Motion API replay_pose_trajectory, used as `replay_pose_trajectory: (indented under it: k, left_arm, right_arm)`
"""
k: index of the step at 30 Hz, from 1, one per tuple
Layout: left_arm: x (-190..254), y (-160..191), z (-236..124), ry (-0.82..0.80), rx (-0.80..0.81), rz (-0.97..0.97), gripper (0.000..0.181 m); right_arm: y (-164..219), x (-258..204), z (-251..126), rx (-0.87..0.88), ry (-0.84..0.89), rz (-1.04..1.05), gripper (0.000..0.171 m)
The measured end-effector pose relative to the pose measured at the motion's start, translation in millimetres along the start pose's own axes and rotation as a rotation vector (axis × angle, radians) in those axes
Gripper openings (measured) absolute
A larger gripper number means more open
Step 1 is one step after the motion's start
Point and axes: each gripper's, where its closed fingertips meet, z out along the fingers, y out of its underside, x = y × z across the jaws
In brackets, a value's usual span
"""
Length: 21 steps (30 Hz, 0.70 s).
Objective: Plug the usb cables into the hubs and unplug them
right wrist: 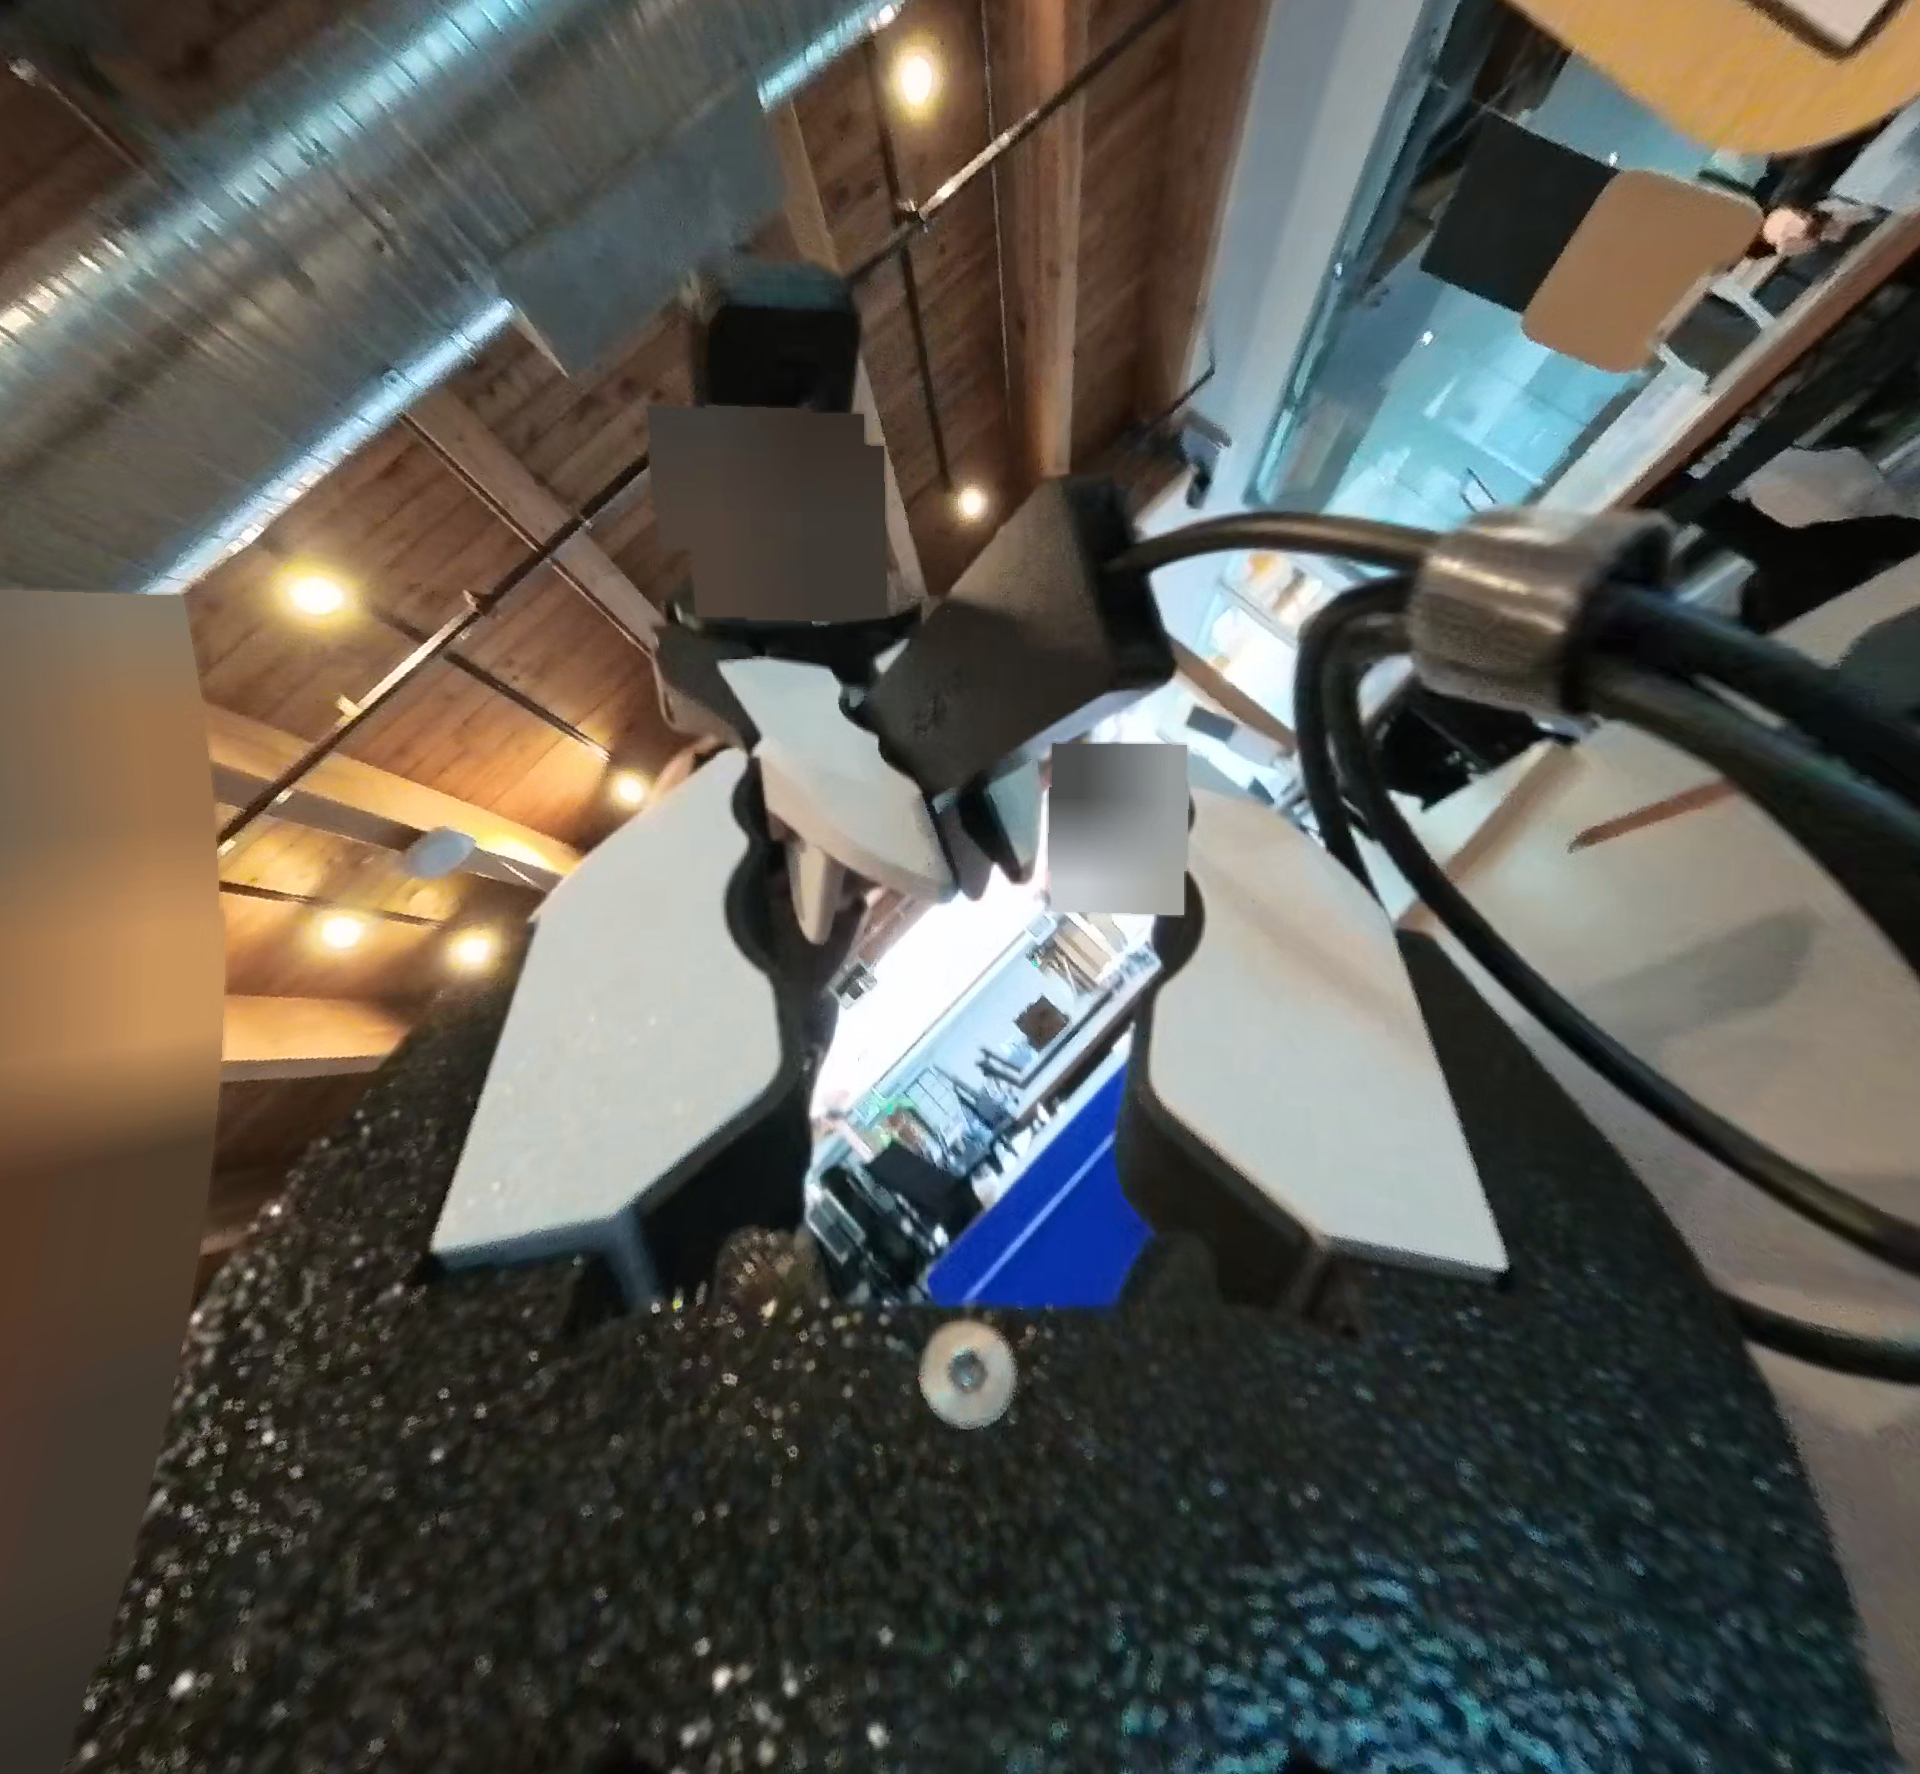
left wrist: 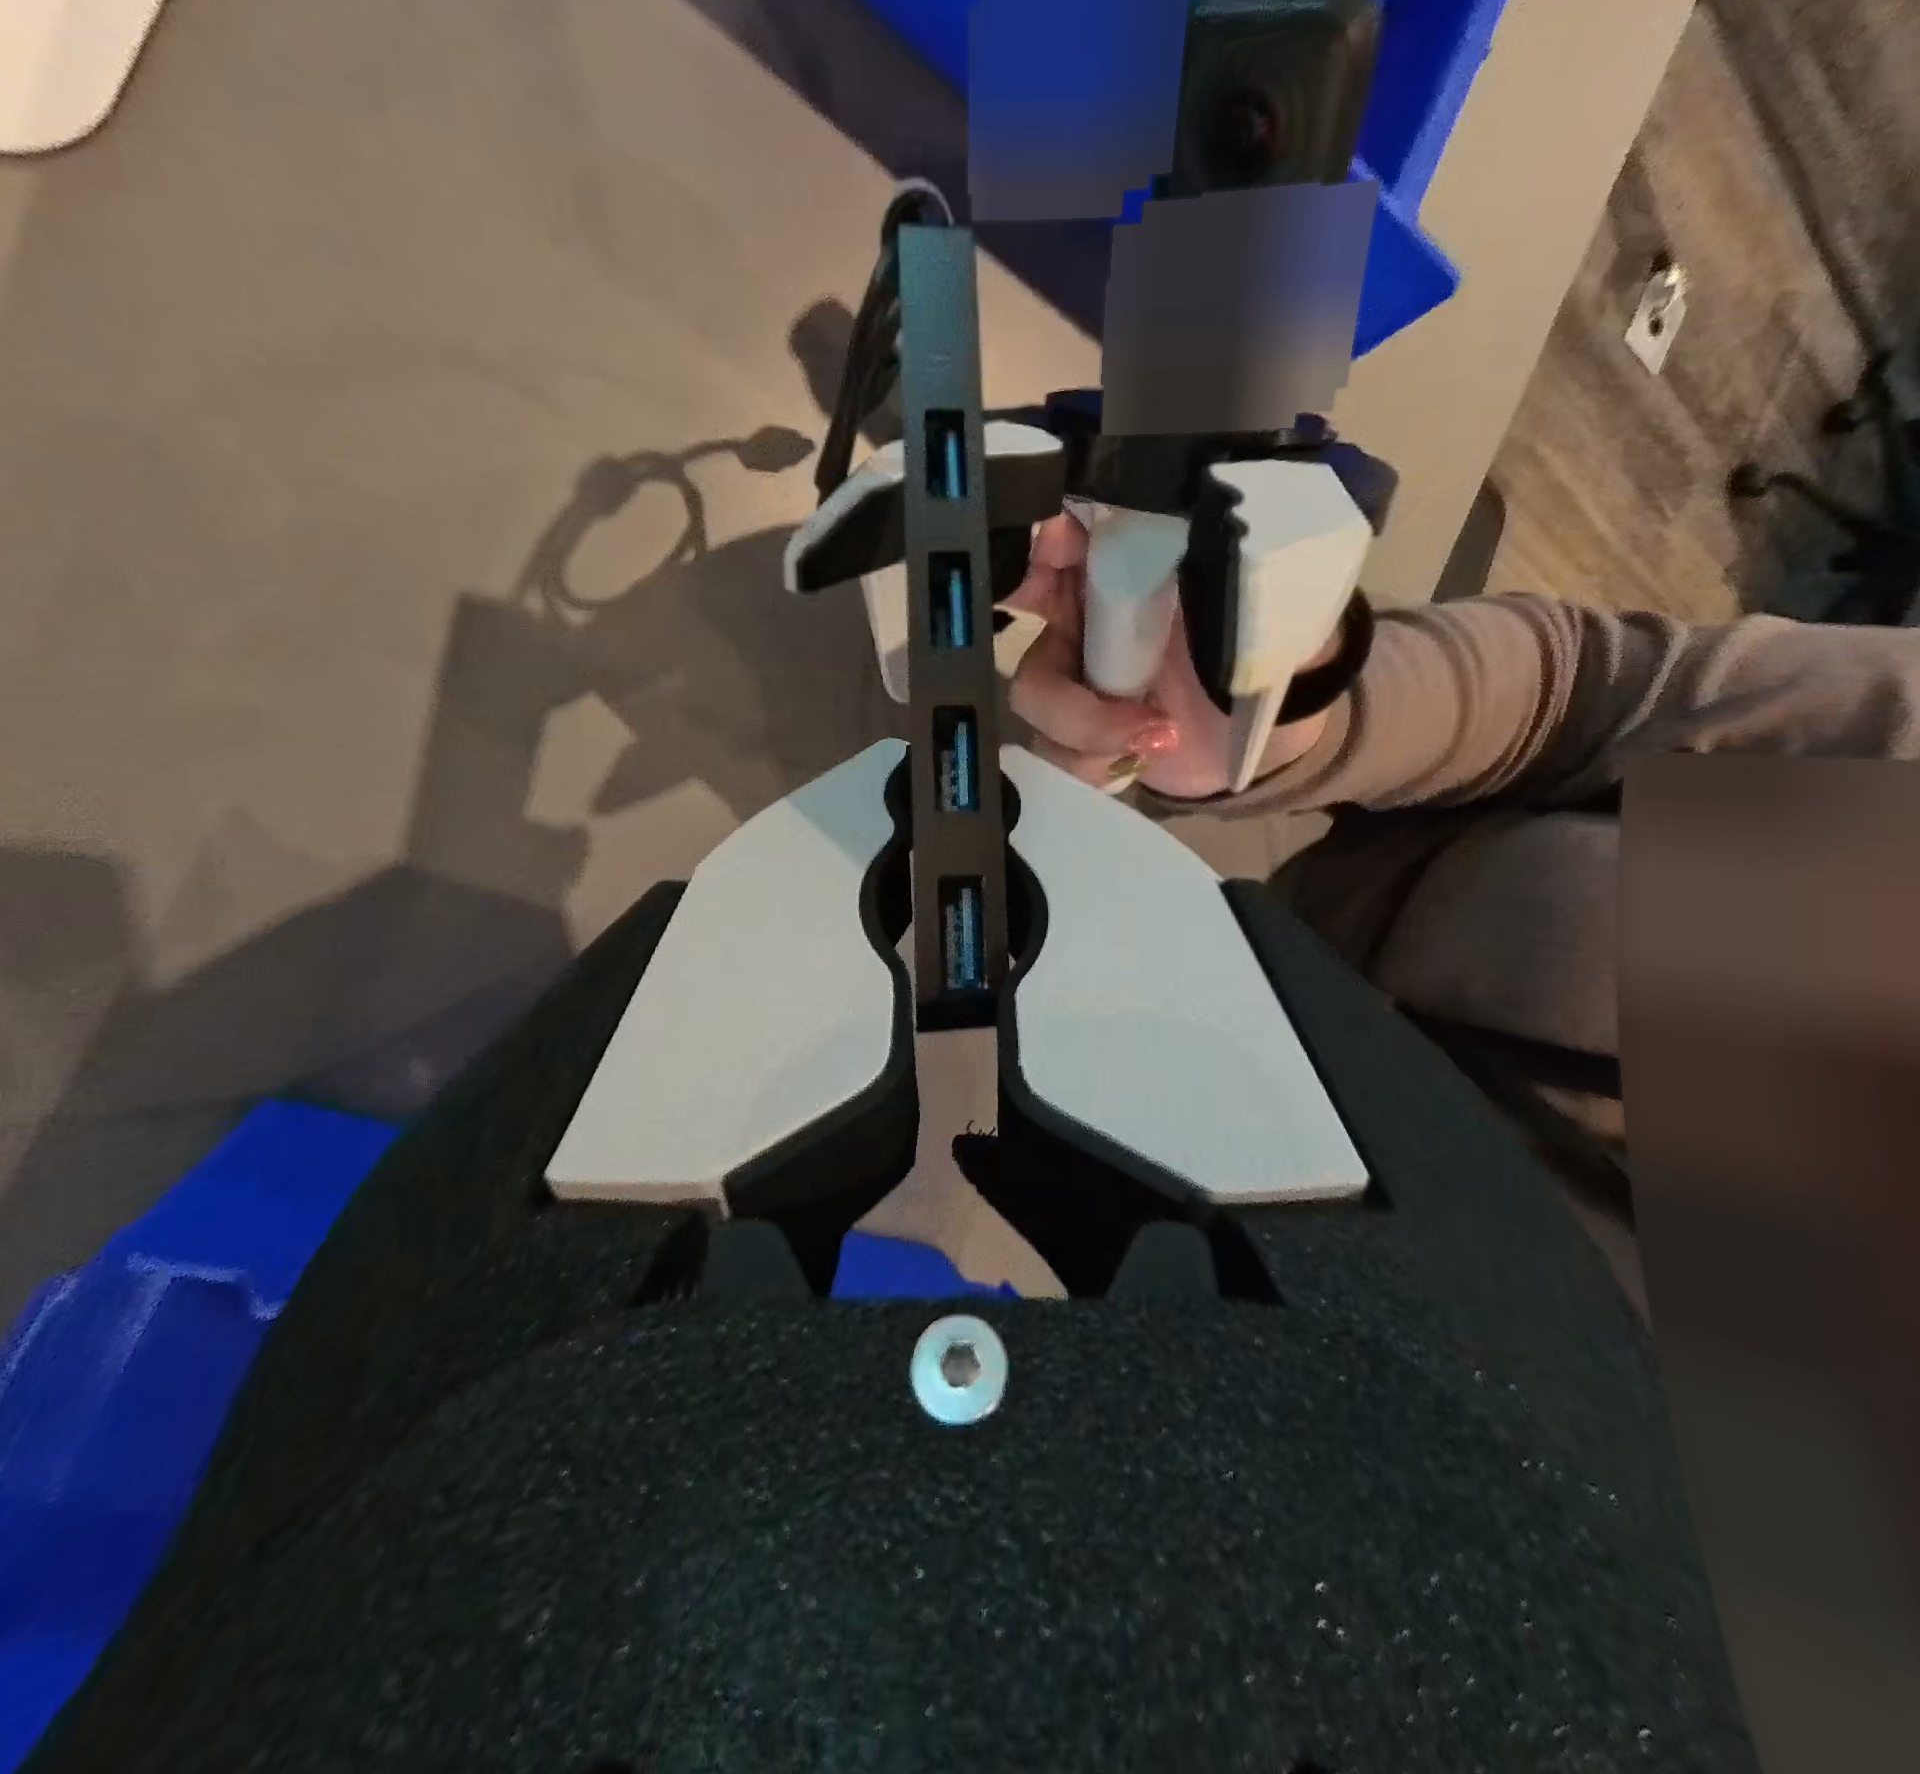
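The left gripper [left wrist: 954, 877] has its fingers [left wrist: 748, 986] clamped on the lower end of a black four-port USB hub [left wrist: 948, 602], which stands on edge above the counter [left wrist: 312, 477]. The right gripper [right wrist: 966, 893] sits just behind the hub, its fingers [right wrist: 623, 1028] spread apart around nothing, with a bundled black cable [right wrist: 1558, 893] hanging close beside them.

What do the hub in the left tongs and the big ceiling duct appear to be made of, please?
The hub looks like matte black plastic: dull, even faces with no glare, blue inserts in its ports. It could be coated metal; the look leaves that open. The duct seems bare sheet metal: silvery, fine ribs, streaky reflections.
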Motion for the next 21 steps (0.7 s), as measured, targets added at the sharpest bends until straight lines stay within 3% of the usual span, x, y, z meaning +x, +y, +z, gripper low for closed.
replay_pose_trajectory:
  k: [7, 11, 14, 16, 17, 21]
  left_arm:
    - [31.3, -13.5, -6.3, 0.173, 0.297, 0.077, 0.011]
    - [45.0, -18.3, -13.5, 0.236, 0.446, 0.130, 0.011]
    - [51.0, -21.2, -28.8, 0.264, 0.586, 0.181, 0.013]
    - [61.2, -12.2, -49.2, 0.340, 0.657, 0.180, 0.050]
    - [61.9, -4.6, -62.3, 0.346, 0.694, 0.170, 0.060]
    - [37.3, 45.7, -116.2, 0.113, 0.830, 0.163, 0.058]
  right_arm:
    - [-31.1, -26.9, 7.5, 0.142, -0.151, -0.046, 0.043]
    - [-38.3, -49.6, 15.2, 0.163, -0.247, -0.105, 0.011]
    - [-38.0, -64.5, 27.6, 0.093, -0.284, -0.162, 0.010]
    - [-42.3, -74.5, 36.4, 0.048, -0.290, -0.232, 0.010]
    - [-48.7, -81.8, 38.7, 0.043, -0.305, -0.264, 0.010]
    - [-70.2, -107.8, 47.4, -0.060, -0.350, -0.375, 0.010]
